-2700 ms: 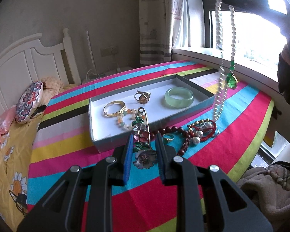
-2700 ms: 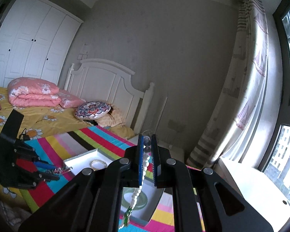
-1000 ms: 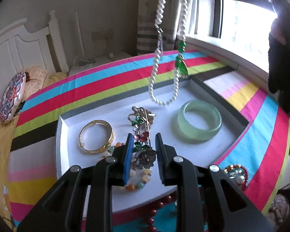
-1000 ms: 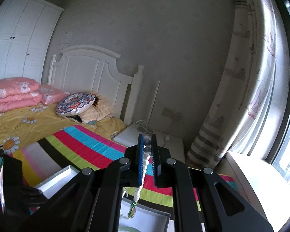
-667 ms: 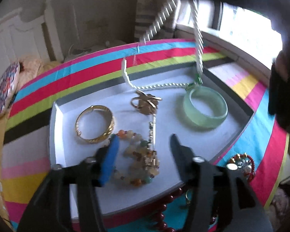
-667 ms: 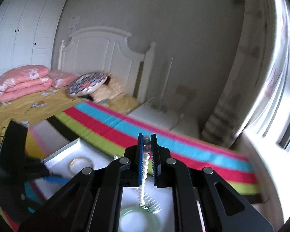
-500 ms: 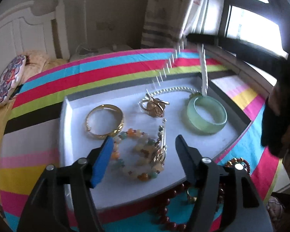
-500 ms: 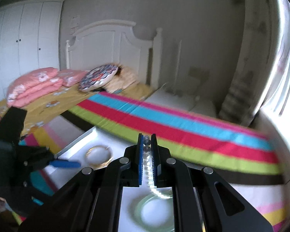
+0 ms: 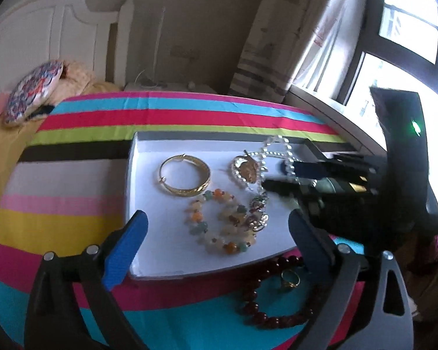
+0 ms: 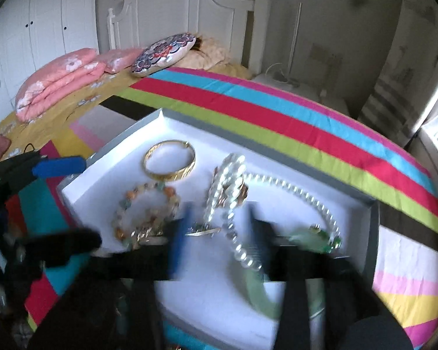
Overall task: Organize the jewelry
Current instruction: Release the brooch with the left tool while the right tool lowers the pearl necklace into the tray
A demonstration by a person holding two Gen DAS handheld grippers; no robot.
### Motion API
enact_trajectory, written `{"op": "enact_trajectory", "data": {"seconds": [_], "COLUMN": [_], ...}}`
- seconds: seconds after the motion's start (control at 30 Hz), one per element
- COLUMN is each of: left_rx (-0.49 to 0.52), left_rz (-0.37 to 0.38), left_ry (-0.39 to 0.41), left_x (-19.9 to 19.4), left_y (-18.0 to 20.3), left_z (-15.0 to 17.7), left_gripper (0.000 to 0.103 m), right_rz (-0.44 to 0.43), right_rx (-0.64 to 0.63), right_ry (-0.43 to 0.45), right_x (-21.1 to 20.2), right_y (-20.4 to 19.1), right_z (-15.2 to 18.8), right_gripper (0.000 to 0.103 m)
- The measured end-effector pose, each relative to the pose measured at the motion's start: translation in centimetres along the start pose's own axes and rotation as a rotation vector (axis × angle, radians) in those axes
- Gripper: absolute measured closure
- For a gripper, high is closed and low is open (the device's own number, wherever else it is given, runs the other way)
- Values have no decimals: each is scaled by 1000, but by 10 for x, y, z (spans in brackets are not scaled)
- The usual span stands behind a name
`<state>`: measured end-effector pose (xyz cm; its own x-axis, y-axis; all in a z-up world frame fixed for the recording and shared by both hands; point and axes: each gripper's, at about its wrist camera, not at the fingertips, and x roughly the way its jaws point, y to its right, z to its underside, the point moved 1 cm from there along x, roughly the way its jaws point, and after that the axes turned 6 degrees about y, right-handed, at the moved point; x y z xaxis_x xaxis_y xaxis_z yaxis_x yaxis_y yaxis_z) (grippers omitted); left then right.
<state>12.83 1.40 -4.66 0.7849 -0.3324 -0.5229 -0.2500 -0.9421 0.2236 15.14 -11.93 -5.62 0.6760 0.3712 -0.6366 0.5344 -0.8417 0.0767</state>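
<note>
Down into the white tray [image 9: 130,180] on the striped desk [image 9: 73,175] with both tools. On the left gripper [image 9: 216,218], just been opening the jaws: spread about as wide as possible, gripping nothing, hovering over the bead bracelet [image 9: 219,224] and the flower pin [image 9: 258,213] lying loose on the tray floor. On the right gripper [image 10: 219,227], also just been opening the jaws: parted roughly halfway, pads off the pearl necklace [image 10: 292,188], with only a loop of pearls lying between them on the tray floor. Blurred there, so hard to call any finer.

Judging this as the let-go of the necklace. To do it well: open wide before lifting, rise straight up, and check for a bead snagged on a pad. Otherwise, a risk of dragging the whole strand back out. Keep the left clear of the pin too.

Lying inside the tray, then, that necklace: bunched up over a gold ornament [image 10: 236,192] in the middle, beside the gold bangle [image 10: 169,160], then running out long toward the window end and finishing at the green pendant [image 10: 324,237] near the tray's right wall. Long axis along the tray's length, pendant end beside the green bangle [image 10: 257,294].

Left to sort, by the look of it: red beads [image 9: 265,315] and a ring [image 9: 290,280] out on the desk in front of the tray.
</note>
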Motion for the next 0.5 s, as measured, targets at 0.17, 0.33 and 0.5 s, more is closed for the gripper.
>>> {"op": "enact_trajectory", "data": {"seconds": [0.17, 0.33, 0.5], "left_rx": [-73, -81, -63], "left_rz": [8, -6, -16], "left_ry": [50, 97, 144], "left_x": [-17, -43, -61], "left_y": [-12, -8, -4], "left_z": [5, 20, 31], "left_gripper": [3, 3, 3], "right_rz": [-34, -52, 6], "right_rx": [8, 8, 14], "right_ry": [58, 105, 88], "right_x": [-34, -78, -99], "right_y": [2, 7, 10], "right_z": [12, 39, 80], "right_gripper": [32, 31, 31]}}
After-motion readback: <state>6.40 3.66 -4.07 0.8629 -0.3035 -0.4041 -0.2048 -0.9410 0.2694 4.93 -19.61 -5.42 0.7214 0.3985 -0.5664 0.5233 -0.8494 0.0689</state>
